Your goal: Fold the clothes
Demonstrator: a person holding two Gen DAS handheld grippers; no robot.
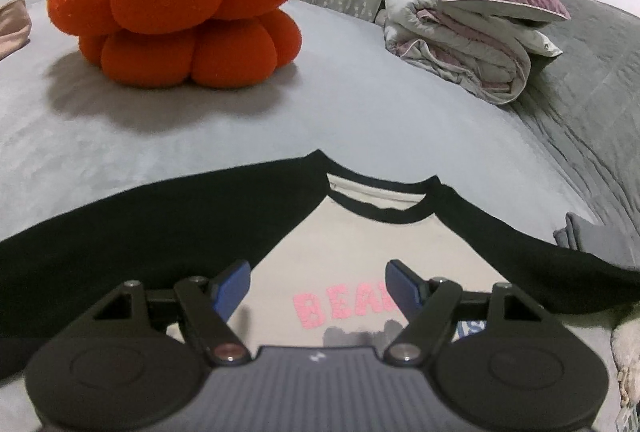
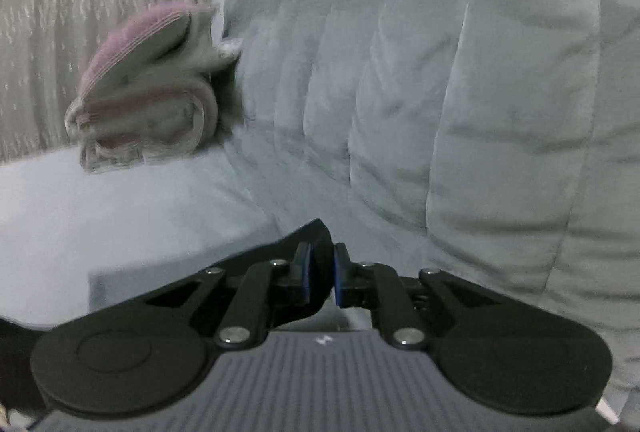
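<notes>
while the right gripper [image 2: 320, 272] is clenched on the black sleeve tip [image 2: 316, 232] of the shirt [image 1: 360, 240] lying flat on the bed [image 1: 320, 112], and the left gripper [image 1: 318, 286] hangs released above its chest, that thin pinch could slip mid-fold.

shirt [image 1: 340, 244] print half hidden (tongs [image 1: 318, 286]), sleeves cropped

Left tool [image 1: 318, 286]: pitched downward, blue pads [image 1: 231, 290] spread wide apart, nothing clamped between. Right tool [image 2: 321, 274]: tilted gently downward, pads drawn nearly together, pinched on a fold of black sleeve [image 2: 318, 232].
</notes>
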